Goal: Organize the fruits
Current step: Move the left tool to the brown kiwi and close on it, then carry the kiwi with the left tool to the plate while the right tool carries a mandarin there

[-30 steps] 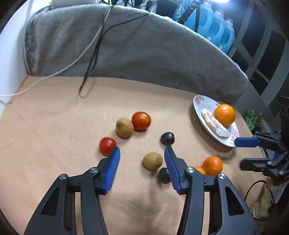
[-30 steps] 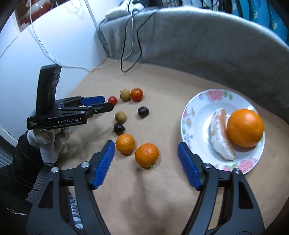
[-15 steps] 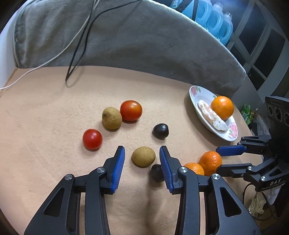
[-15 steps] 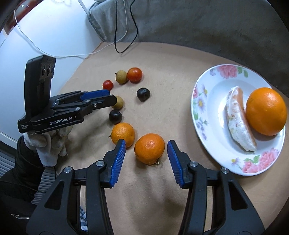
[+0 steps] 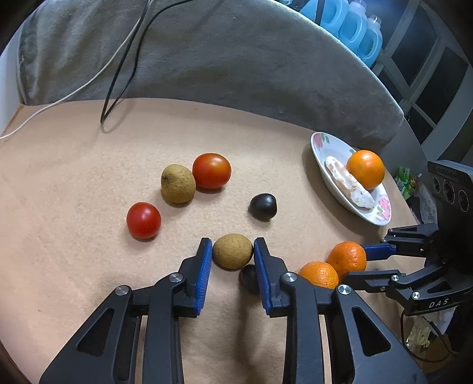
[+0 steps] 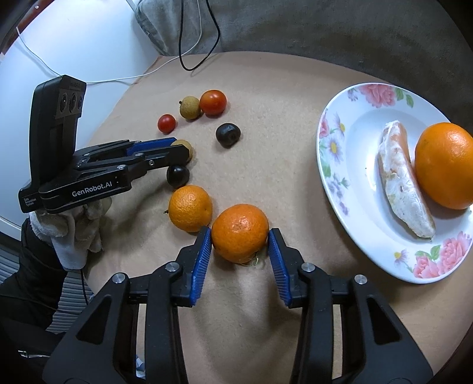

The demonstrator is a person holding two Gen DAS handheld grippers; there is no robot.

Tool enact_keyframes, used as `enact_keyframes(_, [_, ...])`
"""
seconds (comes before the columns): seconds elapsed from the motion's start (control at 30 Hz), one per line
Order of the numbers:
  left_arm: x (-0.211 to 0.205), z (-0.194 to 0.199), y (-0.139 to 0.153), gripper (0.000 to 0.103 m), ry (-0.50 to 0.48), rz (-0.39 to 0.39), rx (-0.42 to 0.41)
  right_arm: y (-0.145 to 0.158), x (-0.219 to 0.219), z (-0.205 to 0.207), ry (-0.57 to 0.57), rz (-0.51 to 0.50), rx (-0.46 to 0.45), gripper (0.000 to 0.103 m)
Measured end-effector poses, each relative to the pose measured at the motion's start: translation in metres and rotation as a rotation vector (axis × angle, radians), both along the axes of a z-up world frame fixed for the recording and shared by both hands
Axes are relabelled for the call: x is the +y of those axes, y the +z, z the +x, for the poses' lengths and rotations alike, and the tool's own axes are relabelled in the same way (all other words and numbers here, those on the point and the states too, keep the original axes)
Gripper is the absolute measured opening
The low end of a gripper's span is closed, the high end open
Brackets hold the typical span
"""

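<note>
My left gripper (image 5: 232,251) is shut on a brown longan (image 5: 233,250) that rests on the tan table; it also shows in the right wrist view (image 6: 177,149). My right gripper (image 6: 240,236) is shut on a tangerine (image 6: 240,232), also on the table, with both pads touching it. A second tangerine (image 6: 190,207) lies just left of it. A dark plum (image 6: 177,176) sits beside the left gripper's right finger. Another longan (image 5: 177,183), two tomatoes (image 5: 211,170) (image 5: 143,220) and a second dark plum (image 5: 263,206) lie farther out.
A floral plate (image 6: 348,165) at the right holds a large orange (image 6: 446,165) and a peeled segment (image 6: 403,189). A grey cushion (image 5: 207,59) with cables (image 5: 118,88) lines the table's far edge. Blue bottles (image 5: 348,26) stand behind it.
Both grippers moved forward and closed: the left one onto the longan, the right one onto the nearer tangerine. The fruits have not shifted.
</note>
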State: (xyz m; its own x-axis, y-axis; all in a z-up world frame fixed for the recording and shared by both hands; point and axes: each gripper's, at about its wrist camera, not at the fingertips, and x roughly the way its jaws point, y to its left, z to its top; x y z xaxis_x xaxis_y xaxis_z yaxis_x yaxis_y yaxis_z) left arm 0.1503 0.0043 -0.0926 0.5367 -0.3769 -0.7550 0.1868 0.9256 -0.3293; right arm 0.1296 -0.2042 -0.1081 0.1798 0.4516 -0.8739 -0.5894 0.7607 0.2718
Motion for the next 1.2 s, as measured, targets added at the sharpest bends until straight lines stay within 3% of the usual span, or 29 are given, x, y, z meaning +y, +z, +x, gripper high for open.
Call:
enact_keyframes(0.73, [-0.003, -0.006, 0.017, 0.027, 0.012, -0.013, -0.050, 0.023, -0.012, -0.003, -0.040, 0.010, -0.066, 0.040])
enact_keyframes(1.2, [-0.029, 0.000, 0.038, 0.027, -0.021, -0.034, -0.102, 0.044, -0.031, -0.007, -0.079, 0.024, -0.129, 0.040])
